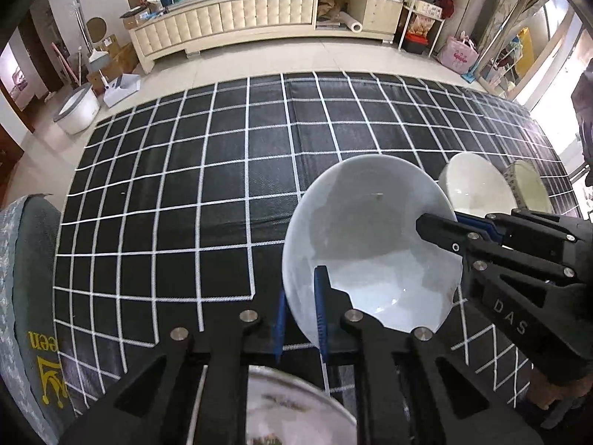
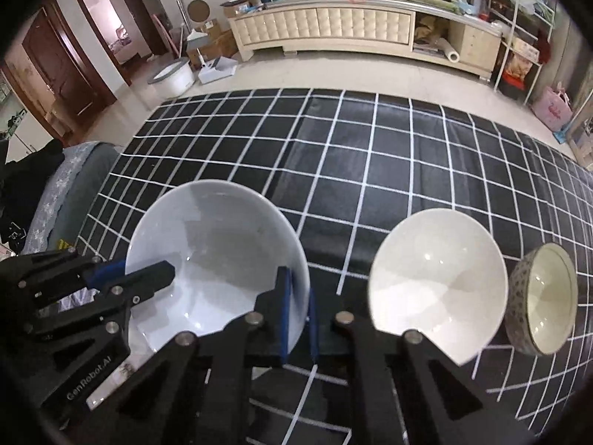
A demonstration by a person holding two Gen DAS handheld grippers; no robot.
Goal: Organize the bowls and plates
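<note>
- Both grippers are holding the same big pale bowl [image 1: 370, 244] at once: the left gripper [image 1: 301, 319] is pinching the near rim, one blue pad inside the wall and one outside, and the right gripper [image 2: 296, 319] is doing the same on the opposite edge.
- Both sets of jaws are standing nearly together, each clamped on the thin wall of the bowl.
- In the left wrist view the bowl is looking tilted, and its underside is hidden, so I cannot tell whether it is resting on the black checked cloth [image 1: 185, 185] or hanging just above it.
- A patterned plate [image 1: 296, 408] is lying close under the left gripper, near the bowl; whether they touch is hidden.
- A cream bowl [image 2: 437, 289] is sitting on the cloth just beside the held bowl, on its right, and a small speckled bowl [image 2: 541, 304] is sitting just beside that one.
- My reading is that the step in hand is moving the big bowl, likely towards nesting with the others or onto the plate; sorting seems barely begun.
- The next move is calling for one gripper to let go cleanly, or for both to travel together and level, since opposed pulls could twist the rim out of the pads.
</note>
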